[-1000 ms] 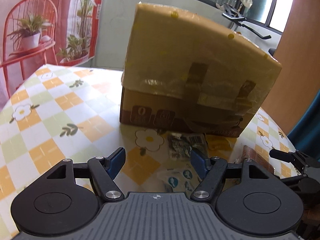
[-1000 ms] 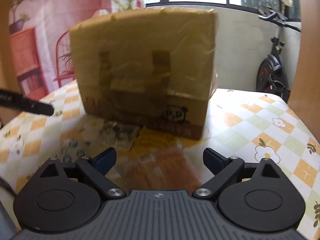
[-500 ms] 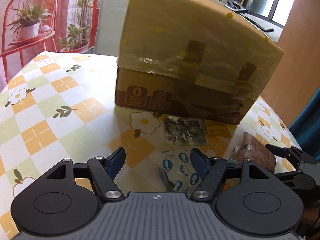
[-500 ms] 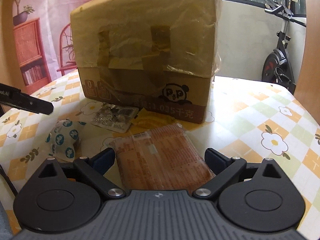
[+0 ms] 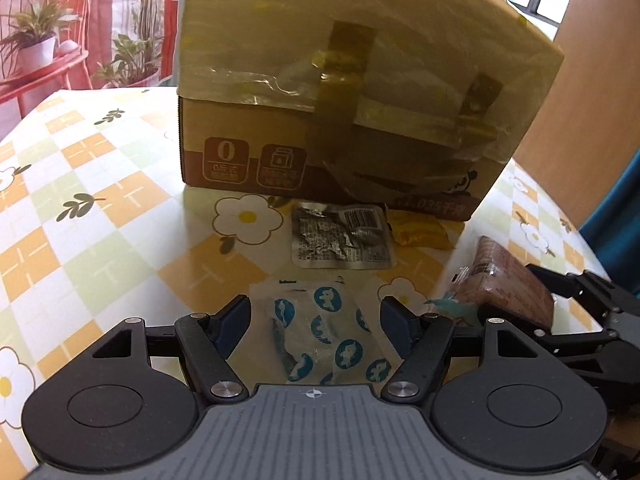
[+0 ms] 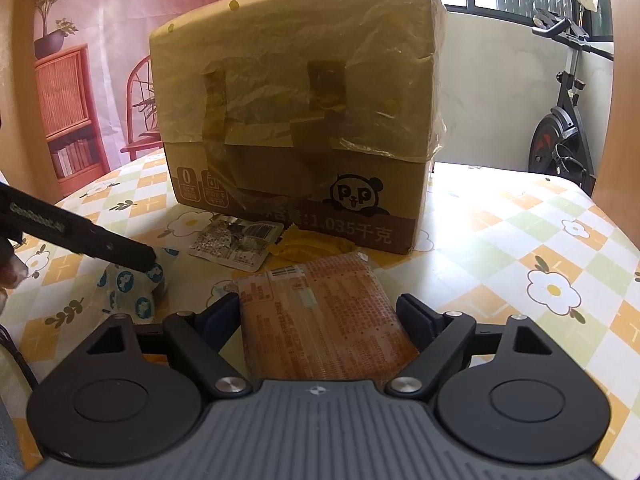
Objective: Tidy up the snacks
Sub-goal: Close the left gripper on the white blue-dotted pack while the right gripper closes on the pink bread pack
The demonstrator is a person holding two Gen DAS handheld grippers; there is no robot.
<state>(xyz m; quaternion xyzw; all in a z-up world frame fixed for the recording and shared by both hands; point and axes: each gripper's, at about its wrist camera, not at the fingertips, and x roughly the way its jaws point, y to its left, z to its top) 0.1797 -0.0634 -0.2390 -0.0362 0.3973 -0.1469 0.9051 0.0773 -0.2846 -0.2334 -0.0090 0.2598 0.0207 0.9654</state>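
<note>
Four snack packs: all on the table in front of the box, none lifted.
Room: pink plant-print backdrop and red chair (image 5: pixel 44 12) behind, exercise bike (image 6: pixel 564 120) by the window wall.
Table (image 5: pixel 80 216): checked orange/green/white cloth with daisy print.
Cardboard box (image 5: pixel 352 92): tall, taped plastic sheet over upper half, panda logo on the front; blocks the view past it, sits just behind the packs.
Orange-brown pack (image 6: pixel 324 316): flat, printed text up, lies between the right fingers, near end hidden under the gripper body.
Silver foil pack (image 5: pixel 340 238): flat, barcode up, close to the box base.
Blue-dot clear pack (image 5: pixel 324 336): crumpled, between the left fingers.
Yellow pack (image 5: pixel 420 230): smallest, against the box foot, beside the foil pack.
Left gripper (image 5: pixel 316 322): jaws spread wide, straddling the blue-dot pack; cannot tell if pads touch it.
Right gripper (image 6: pixel 320 314): jaws spread, either side of the orange-brown pack, pads at its edges, not squeezing.
</note>
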